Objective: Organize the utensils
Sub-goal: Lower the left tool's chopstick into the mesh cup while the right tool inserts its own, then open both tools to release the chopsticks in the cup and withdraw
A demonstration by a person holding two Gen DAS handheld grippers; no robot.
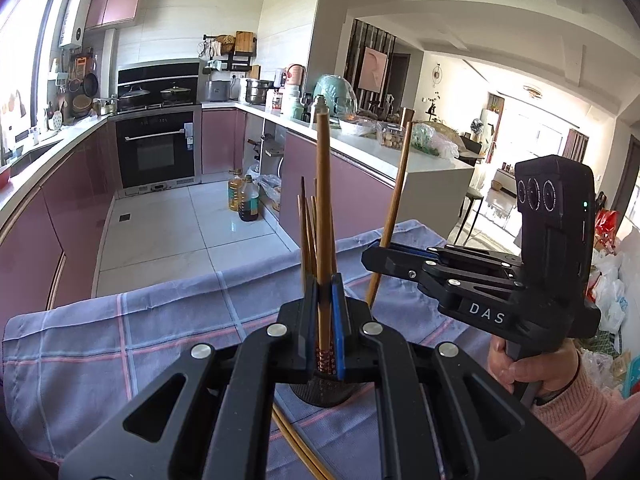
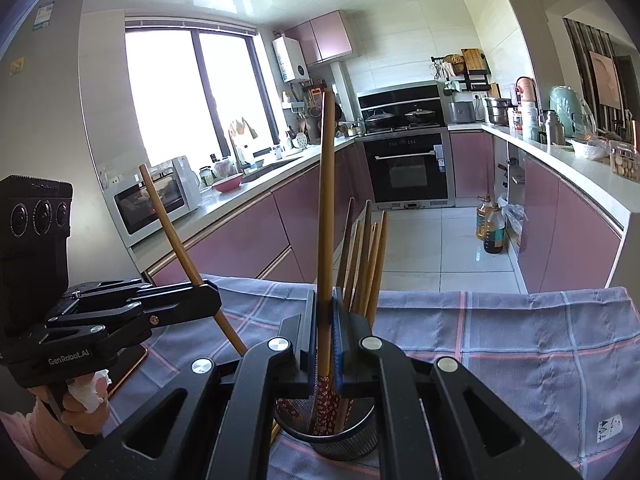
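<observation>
My left gripper [image 1: 325, 292] is shut on a brown chopstick [image 1: 323, 184], held upright above a black mesh utensil holder [image 1: 324, 394] with several chopsticks [image 1: 306, 236] in it. My right gripper [image 2: 325, 306] is shut on another upright chopstick [image 2: 326, 200], its patterned end down in the holder [image 2: 344, 444]. In the left wrist view the right gripper [image 1: 370, 254] holds its chopstick [image 1: 394, 204] slanted. In the right wrist view the left gripper [image 2: 212, 294] holds its chopstick [image 2: 176, 240] slanted. A loose chopstick [image 1: 298, 446] lies on the cloth.
A purple checked cloth [image 2: 500, 344] covers the table. A phone [image 2: 128, 368] lies at its left edge. Beyond are pink kitchen cabinets [image 2: 248, 232], an oven [image 2: 408, 168] and oil bottles [image 2: 490, 228] on the tiled floor.
</observation>
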